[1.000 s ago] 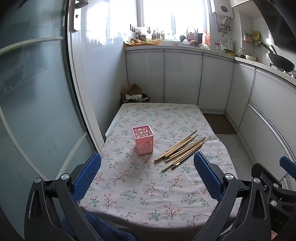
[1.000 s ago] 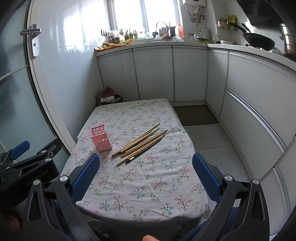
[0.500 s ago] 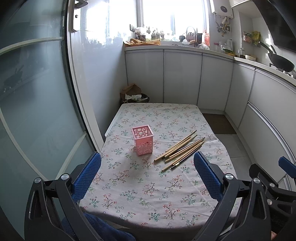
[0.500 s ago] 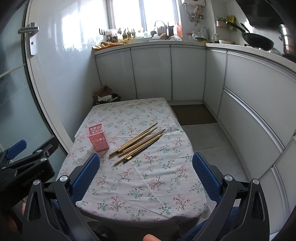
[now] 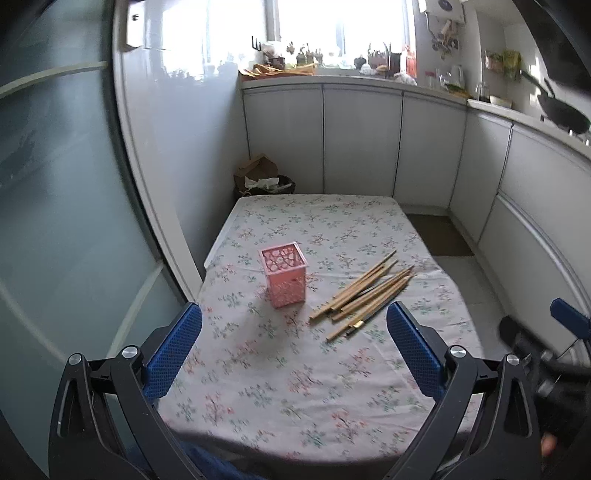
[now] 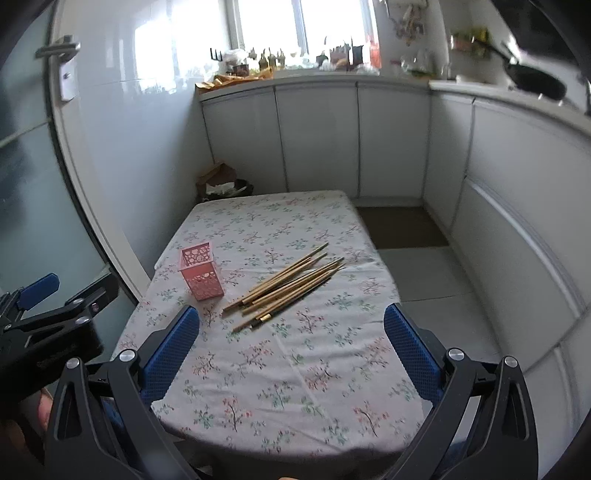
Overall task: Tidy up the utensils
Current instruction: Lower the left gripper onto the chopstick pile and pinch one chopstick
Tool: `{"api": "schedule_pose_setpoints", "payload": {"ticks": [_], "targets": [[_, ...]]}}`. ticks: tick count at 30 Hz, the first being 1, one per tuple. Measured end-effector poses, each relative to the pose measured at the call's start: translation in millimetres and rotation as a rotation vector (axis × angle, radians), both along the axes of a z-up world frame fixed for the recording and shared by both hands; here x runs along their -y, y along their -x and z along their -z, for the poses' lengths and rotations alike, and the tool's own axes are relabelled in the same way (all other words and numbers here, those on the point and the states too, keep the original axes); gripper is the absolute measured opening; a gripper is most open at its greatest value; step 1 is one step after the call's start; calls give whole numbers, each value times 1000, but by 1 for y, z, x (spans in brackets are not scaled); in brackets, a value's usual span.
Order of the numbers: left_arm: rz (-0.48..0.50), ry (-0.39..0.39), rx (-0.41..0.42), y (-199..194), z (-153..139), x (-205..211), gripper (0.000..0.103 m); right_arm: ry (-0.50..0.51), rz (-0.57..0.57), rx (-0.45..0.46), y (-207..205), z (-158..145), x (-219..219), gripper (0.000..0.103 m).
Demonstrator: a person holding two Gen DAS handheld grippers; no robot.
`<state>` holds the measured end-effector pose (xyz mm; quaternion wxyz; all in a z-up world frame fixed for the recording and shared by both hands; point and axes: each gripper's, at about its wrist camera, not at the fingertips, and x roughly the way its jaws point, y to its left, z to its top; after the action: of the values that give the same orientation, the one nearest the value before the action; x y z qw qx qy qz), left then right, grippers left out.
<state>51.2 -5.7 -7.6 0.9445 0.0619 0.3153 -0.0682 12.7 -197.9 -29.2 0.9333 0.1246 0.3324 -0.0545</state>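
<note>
Left gripper (image 5: 294,347) and right gripper (image 6: 291,343) are held side by side, jaws spread wide, gripping nothing.

Daylight pours in through the window (image 5: 343,29) behind the counter, blown out to plain white, with no detail in the glass. The glossy wall panel (image 5: 177,110) left of that window carries a broad pale glare. Farther from the window the room dims to a cool grey. The pink holder (image 5: 284,275) throws a soft shadow away from the window, across the tablecloth (image 5: 295,369). Cabinet lines (image 6: 480,206) right of the window bow strongly, and both views darken at the corners. Right of the window, the pan (image 6: 535,83) is smeared by motion blur.
</note>
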Motion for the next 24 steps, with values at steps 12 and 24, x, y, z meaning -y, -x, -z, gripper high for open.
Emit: {"api": "schedule_pose_setpoints", "payload": {"ticks": [12,24], "targets": [[141,-116,-182,-131,40,45,96,-607,70,-281,-151,83,114,98],[287,-280,-351,-253,132,140,88,-740,125,-412,-228,149,147,84]]}}
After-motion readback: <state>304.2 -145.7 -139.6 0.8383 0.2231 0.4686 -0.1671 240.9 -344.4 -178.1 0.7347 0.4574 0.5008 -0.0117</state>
